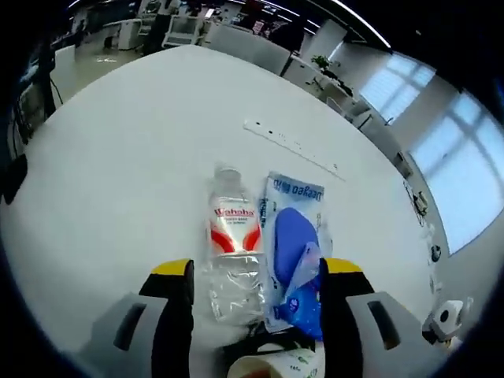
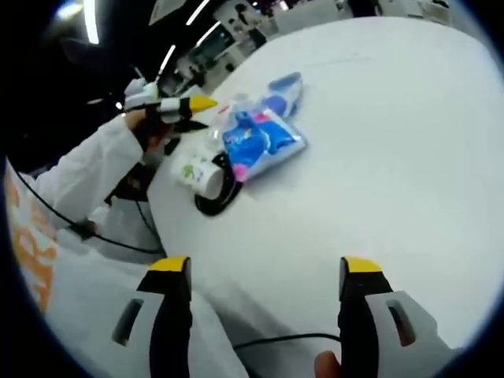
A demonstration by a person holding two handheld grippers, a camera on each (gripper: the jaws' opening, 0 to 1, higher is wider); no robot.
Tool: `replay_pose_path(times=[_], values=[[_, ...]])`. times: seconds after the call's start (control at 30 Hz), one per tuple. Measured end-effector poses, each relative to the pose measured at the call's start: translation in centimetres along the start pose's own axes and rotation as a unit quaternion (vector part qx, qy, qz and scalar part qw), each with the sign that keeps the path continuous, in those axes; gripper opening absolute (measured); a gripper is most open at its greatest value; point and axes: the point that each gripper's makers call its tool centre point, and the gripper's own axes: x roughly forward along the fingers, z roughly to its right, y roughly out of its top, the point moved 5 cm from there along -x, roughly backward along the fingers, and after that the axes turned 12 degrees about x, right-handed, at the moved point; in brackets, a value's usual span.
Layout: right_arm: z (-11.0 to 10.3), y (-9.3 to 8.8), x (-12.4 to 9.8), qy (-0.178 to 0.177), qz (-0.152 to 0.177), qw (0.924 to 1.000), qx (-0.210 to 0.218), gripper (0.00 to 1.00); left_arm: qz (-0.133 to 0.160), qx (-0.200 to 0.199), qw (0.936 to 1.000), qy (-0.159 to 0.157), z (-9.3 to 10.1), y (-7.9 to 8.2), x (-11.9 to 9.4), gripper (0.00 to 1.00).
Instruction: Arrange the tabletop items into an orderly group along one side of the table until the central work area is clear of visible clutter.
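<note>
While the broad white table (image 1: 118,157) stood mostly bare across its middle, the clutter lay bunched at one edge, close to the person working. A white sleeve (image 2: 87,169) reached toward that cluster in the right gripper view, carrying the left gripper (image 2: 179,106) in beside the pile.

Seen along the left gripper (image 1: 256,276), the jaws stood apart, straddling two items lying side by side and touching: a clear water bottle (image 1: 233,252) with a red-and-white label, cap pointing away, and a blue-and-white plastic packet (image 1: 293,252). Whether either jaw pressed against them could not be told. A white paper cup (image 1: 276,364) with green print sat at the near end, beside a dark ring-shaped object (image 2: 214,203) whose nature was unclear. A pale strip (image 1: 291,146) lay alone farther out on the table, well apart from the group.

The right gripper (image 2: 264,276) hovered over bare tabletop near the edge, jaws apart and holding nothing.

The risk, on this evidence, lay in the crowding. The bottle looked free to roll if nudged sideways, and closing on bottle and packet together could squeeze one out or knock the cup, so near the table's edge, onto the floor. The lone strip also remained to be gathered.
</note>
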Motion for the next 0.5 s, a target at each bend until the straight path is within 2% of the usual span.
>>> replay_pose_path(times=[0.1, 0.2, 0.5], values=[[0.1, 0.1, 0.1, -0.001, 0.0, 1.0, 0.0, 0.74, 0.002, -0.015, 0.9999, -0.002, 0.0, 0.5, 1.0, 0.63], [0.1, 0.2, 0.1, -0.001, 0.001, 1.0, 0.003, 0.74, -0.004, -0.012, 0.9999, -0.005, 0.1, 0.7, 1.8, 0.63], [0.9, 0.4, 0.0, -0.007, 0.001, 0.9998, 0.018, 0.73, -0.016, 0.0, 0.9997, 0.02, -0.3, 1.0, 3.8, 0.63]])
